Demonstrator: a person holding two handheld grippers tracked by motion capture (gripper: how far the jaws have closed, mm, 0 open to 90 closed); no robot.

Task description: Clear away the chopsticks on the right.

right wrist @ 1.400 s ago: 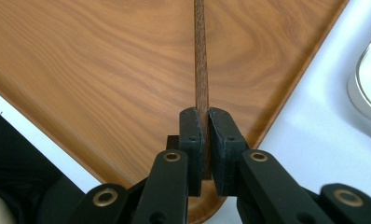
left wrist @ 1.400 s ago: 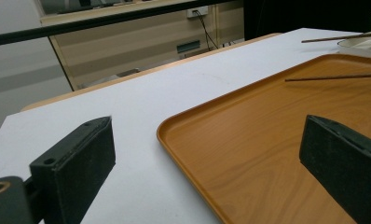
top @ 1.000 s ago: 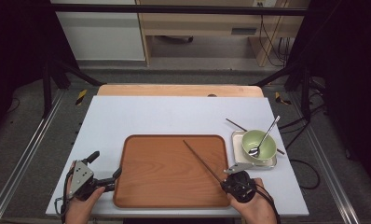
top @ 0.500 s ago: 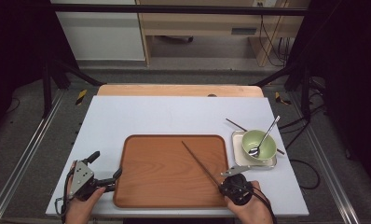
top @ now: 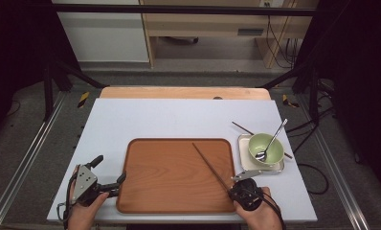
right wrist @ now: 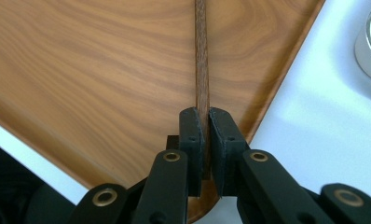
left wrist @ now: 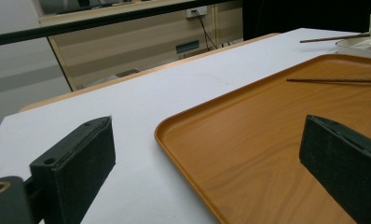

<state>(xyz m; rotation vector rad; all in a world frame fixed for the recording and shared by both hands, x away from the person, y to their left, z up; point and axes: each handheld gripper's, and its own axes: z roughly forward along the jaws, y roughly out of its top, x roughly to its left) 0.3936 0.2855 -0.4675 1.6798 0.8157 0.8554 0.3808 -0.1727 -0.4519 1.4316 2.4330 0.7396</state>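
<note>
A dark wooden chopstick (top: 211, 165) lies slantwise over the right half of the brown wooden tray (top: 169, 191). My right gripper (top: 237, 186) is shut on its near end at the tray's front right corner. In the right gripper view the chopstick (right wrist: 201, 56) runs straight up from between the closed jaws of that gripper (right wrist: 206, 116), above the tray (right wrist: 104, 70). My left gripper (top: 109, 169) stands open at the tray's left edge, holding nothing. In the left gripper view this gripper (left wrist: 207, 172) straddles the tray's rim (left wrist: 188, 135), with the chopstick (left wrist: 333, 80) farther off.
A green bowl (top: 265, 147) with a metal spoon (top: 273, 139) sits in a small pale dish (top: 248, 165) right of the tray. A second chopstick (top: 241, 127) lies partly under the bowl. Bare white tabletop (top: 179, 115) stretches behind the tray.
My right gripper has shifted slightly toward the near edge with the chopstick still in it, and the stick's far tip swung a little. The left gripper has not moved.
</note>
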